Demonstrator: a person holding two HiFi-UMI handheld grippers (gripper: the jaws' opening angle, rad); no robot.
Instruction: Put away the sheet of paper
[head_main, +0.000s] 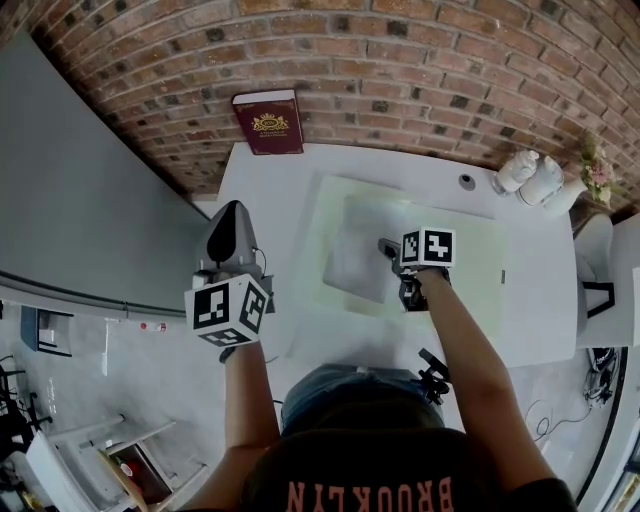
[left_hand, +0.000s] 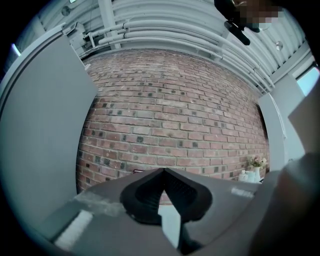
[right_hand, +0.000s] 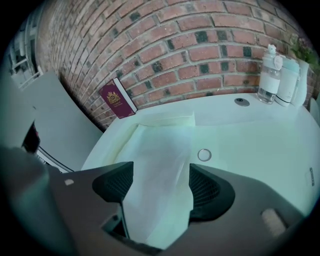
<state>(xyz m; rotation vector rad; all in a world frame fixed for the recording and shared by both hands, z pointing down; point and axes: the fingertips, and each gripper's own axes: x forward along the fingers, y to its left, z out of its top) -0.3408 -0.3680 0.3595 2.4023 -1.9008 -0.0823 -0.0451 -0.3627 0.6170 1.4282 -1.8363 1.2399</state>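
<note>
The sheet of paper (head_main: 355, 260) lies pale and creased on a light green mat (head_main: 480, 260) on the white table. My right gripper (head_main: 390, 250) is at the sheet's right edge. In the right gripper view the paper (right_hand: 160, 155) runs between the two jaws of that gripper (right_hand: 161, 185), which stand wide apart, and neither pad presses on it. My left gripper (head_main: 228, 235) hangs off the table's left side, away from the paper. In its own view the left gripper (left_hand: 163, 192) is shut with nothing in it and faces the brick wall.
A maroon book (head_main: 268, 122) leans on the brick wall at the table's back left. White bottles (head_main: 530, 178) and a small flower pot (head_main: 597, 170) stand at the back right. A small metal ring (right_hand: 204, 155) lies on the mat beside the paper.
</note>
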